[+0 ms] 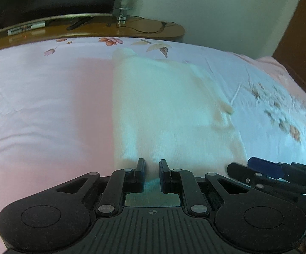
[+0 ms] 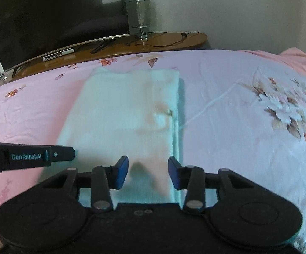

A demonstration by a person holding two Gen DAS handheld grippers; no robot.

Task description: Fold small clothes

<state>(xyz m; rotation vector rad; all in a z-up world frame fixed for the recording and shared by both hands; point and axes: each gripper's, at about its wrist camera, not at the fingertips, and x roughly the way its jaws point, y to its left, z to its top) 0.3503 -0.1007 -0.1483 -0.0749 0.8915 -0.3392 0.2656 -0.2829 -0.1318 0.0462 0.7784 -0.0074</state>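
We see a pale folded garment [image 1: 169,110] lying flat on the pink floral bedspread [image 1: 36,105], its near edge reaching both tools. Our left hand-held gripper [image 1: 152,174] has its fingers parted by a narrow gap over that near edge (whether cloth sits pinched between them, we cannot tell). Our right hand-held gripper [image 2: 148,174] is spread wide above the garment's near right corner, nothing between its blue pads [image 2: 122,172]. Beyond the bed stands a wooden counter [image 2: 119,48] bearing a television [image 2: 55,19].
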